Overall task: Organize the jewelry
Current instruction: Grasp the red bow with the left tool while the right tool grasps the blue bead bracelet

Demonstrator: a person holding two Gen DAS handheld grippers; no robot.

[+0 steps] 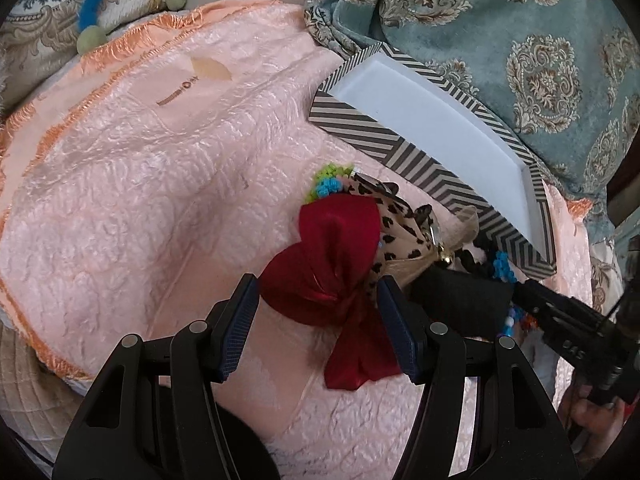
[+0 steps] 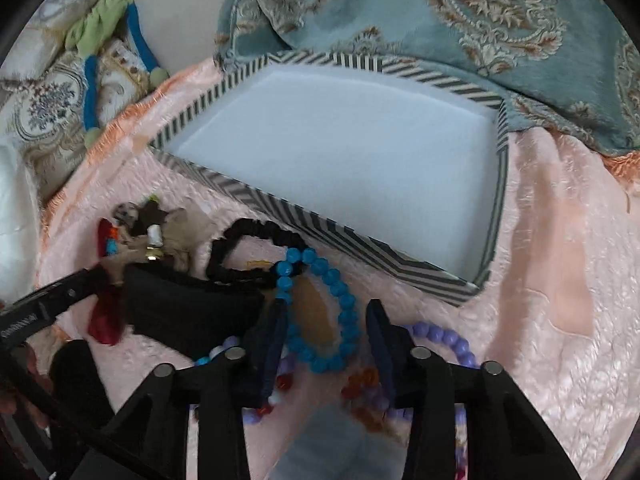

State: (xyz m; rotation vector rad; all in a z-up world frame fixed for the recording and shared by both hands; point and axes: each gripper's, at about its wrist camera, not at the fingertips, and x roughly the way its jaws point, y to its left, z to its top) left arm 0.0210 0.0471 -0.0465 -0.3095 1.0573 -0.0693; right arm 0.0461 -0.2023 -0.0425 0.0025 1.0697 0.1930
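Left claw point(image 1: 316, 320) spread around red bow point(image 1: 340, 264), right claw point(image 2: 326, 344) straddling blue bracelet point(image 2: 320, 312) unpinched — striped box point(image 2: 340, 152) holds nothing.

A pale pink textured bedspread point(image 1: 140, 184) with orange fringed edging covers the surface. A teal damask cloth point(image 1: 520, 40) lies bunched at its far edge; a cream ornate cushion point(image 1: 36, 24) occupies the far-left corner.

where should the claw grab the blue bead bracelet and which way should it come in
Pinch the near arc of the blue bead bracelet, coming straight down. It lies flat on the pink cloth as an open ring, so one finger can drop inside and one outside. The far arc overlaps the black scrunchie.
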